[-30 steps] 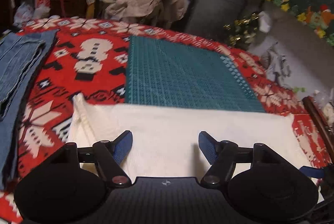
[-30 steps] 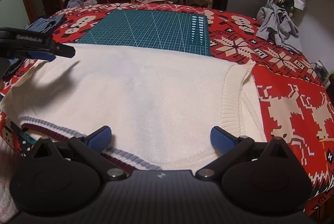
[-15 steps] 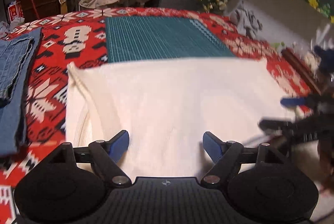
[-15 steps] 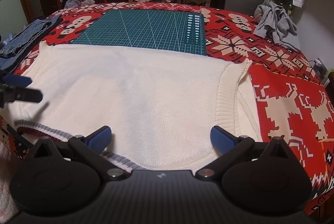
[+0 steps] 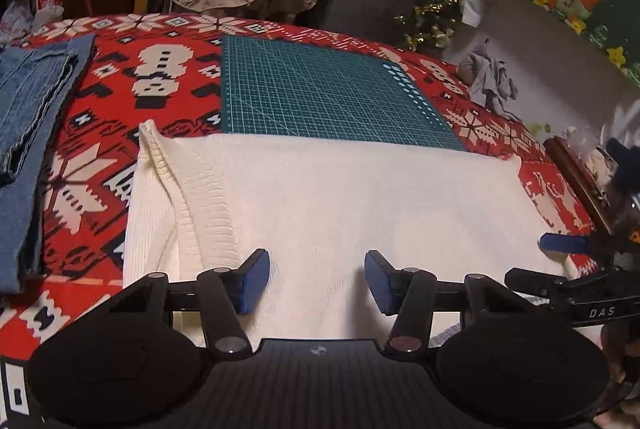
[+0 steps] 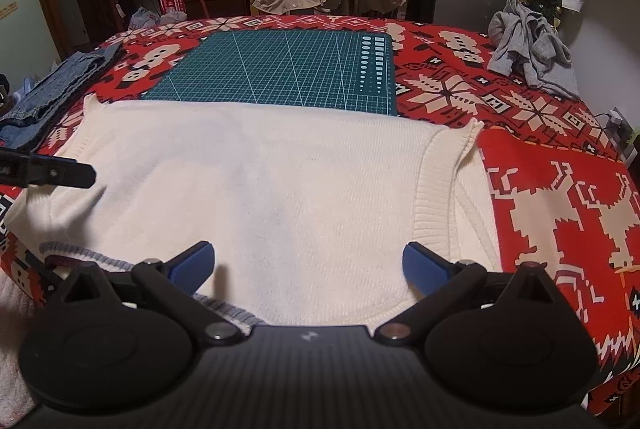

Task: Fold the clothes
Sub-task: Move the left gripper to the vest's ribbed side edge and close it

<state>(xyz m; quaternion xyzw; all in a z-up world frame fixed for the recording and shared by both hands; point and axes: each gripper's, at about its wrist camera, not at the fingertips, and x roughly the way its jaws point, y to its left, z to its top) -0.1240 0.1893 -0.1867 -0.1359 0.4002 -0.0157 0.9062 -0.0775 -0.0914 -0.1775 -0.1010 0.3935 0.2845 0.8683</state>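
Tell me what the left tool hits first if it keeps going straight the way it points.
Most likely the white sweater: the left tool points down at the knit, open, nothing between. Depth is uncertain.

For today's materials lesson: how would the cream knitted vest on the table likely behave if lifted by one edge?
The cream knitted vest would probably flop and drape, since it lies limp and flat. Its ribbed armhole trim looks thicker, so may hold shape slightly better. The knit looks grippy rather than slippery.
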